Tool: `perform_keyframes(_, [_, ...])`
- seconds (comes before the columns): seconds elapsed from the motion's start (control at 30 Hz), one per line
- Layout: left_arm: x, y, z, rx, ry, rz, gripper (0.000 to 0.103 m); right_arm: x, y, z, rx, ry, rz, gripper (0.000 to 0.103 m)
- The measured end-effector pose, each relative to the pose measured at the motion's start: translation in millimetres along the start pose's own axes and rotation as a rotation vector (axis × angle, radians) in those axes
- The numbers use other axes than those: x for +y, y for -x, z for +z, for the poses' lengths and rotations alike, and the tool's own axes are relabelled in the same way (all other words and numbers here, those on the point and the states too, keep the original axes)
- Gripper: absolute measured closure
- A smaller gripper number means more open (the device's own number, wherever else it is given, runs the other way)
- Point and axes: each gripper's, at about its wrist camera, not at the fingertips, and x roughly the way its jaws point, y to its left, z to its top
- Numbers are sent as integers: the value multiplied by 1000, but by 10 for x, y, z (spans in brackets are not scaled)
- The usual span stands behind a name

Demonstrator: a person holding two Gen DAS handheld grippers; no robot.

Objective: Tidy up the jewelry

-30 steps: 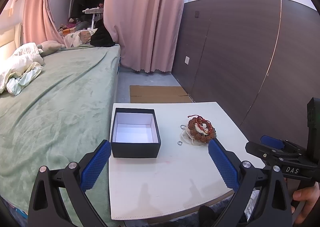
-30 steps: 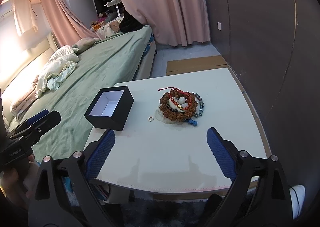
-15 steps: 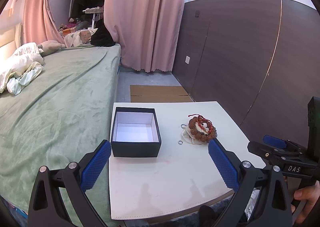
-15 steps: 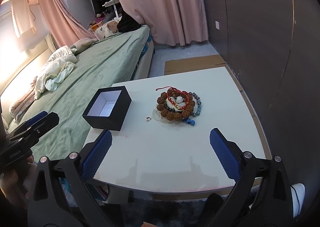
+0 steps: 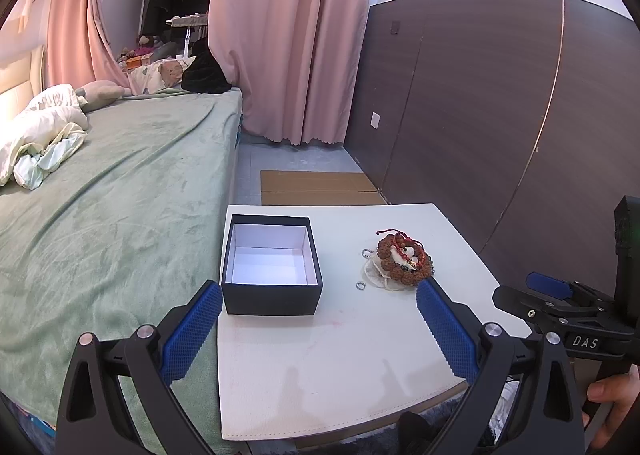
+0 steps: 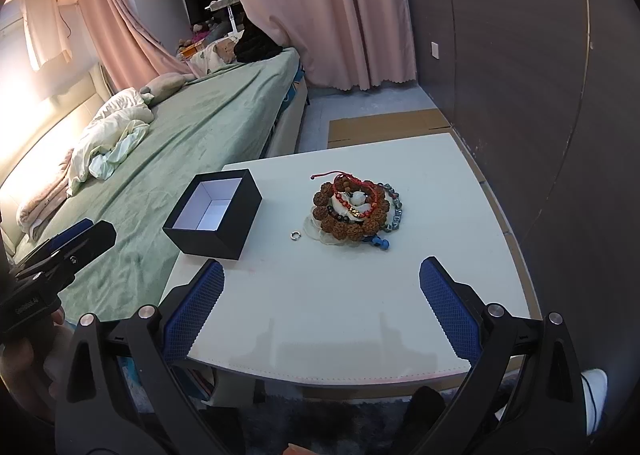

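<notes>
Bracelet pile (image 6: pixel 352 211) lies well beyond the right gripper's (image 6: pixel 320 287) spread fingers (image 6: pixel 448 311).

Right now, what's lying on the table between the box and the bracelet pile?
Only a small silver ring, lying nearer the bracelet pile than the box; the right wrist view shows it best.

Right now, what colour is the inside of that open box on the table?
White inside, black outside; the box shows it best in the left wrist view.
</notes>
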Motion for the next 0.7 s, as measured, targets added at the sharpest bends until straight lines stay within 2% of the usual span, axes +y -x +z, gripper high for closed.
perform_keyframes(0.7, [23, -10, -24, 2, 0, 0, 9, 6, -3, -1, 3, 3, -1, 5])
